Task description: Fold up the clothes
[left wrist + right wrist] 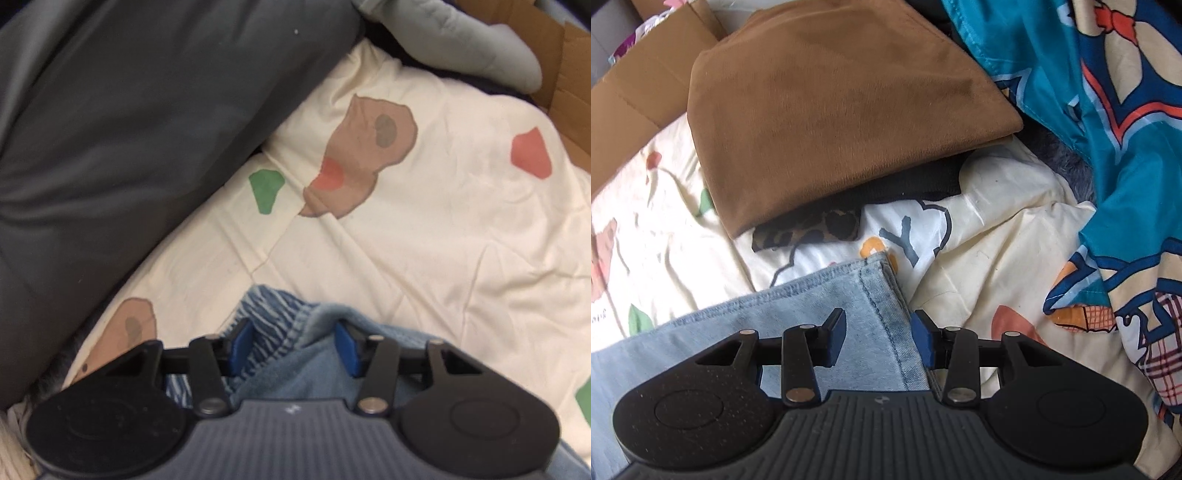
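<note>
Light blue jeans lie on a cream bedspread printed with brown, green and red shapes. In the left wrist view the waistband end of the jeans, with its striped inner lining, bunches up between the blue pads of my left gripper. The pads stand apart and do not visibly squeeze it. In the right wrist view a flat jeans leg with a stitched hem lies under my right gripper. That gripper is open, its right pad at the leg's side seam.
A dark grey pillow and a pale grey cushion border the left wrist view, with cardboard at the far right. Folded brown cloth sits on black and leopard-print pieces. A teal patterned quilt lies to the right.
</note>
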